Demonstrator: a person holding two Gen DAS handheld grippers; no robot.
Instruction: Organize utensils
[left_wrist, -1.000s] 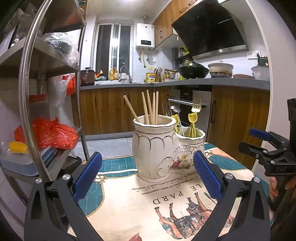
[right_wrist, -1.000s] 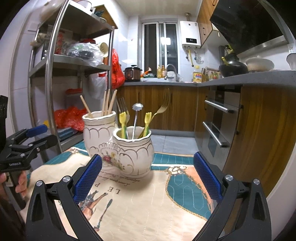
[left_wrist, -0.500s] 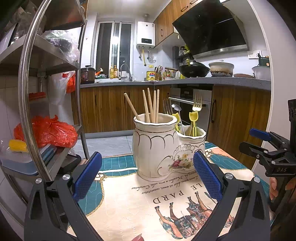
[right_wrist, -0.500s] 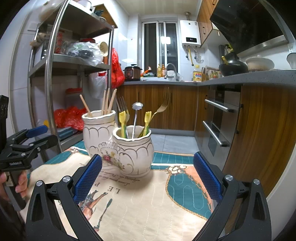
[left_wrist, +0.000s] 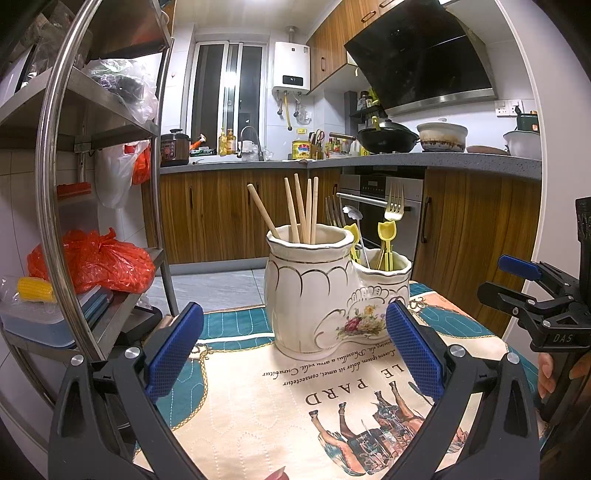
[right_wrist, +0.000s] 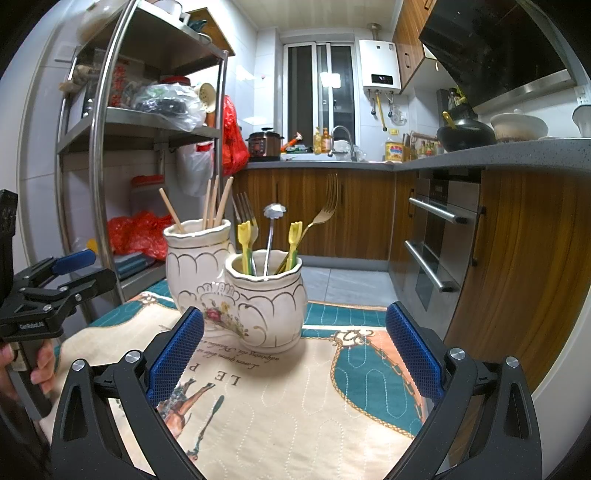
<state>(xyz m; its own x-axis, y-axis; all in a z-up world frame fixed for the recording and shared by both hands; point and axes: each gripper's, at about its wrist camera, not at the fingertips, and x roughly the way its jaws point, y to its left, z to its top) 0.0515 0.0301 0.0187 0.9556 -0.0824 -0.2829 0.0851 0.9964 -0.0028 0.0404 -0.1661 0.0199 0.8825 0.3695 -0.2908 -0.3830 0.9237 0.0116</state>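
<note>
A cream ceramic holder with two joined pots stands on the printed table mat (left_wrist: 280, 398). Its tall pot (left_wrist: 308, 291) (right_wrist: 195, 273) holds several wooden chopsticks (left_wrist: 301, 210) (right_wrist: 214, 203). The low pot (left_wrist: 384, 280) (right_wrist: 264, 299) holds yellow plastic forks (right_wrist: 244, 240), metal forks (right_wrist: 325, 210) and a spoon (right_wrist: 274, 212). My left gripper (left_wrist: 295, 354) is open a little short of the holder, with nothing between its blue pads. My right gripper (right_wrist: 295, 354) is open too, in front of the low pot. Each gripper shows at the edge of the other's view, held by a hand.
A steel shelf rack (left_wrist: 55, 206) (right_wrist: 99, 155) with red bags and boxes stands close to the table's left side. Wooden cabinets and an oven (right_wrist: 439, 240) run along the right, under a grey counter (left_wrist: 443, 160) with pots. Tiled floor lies beyond the table.
Both grippers have stayed open and almost still. The left wrist view has shifted very slightly; the holder and utensils have not moved.
</note>
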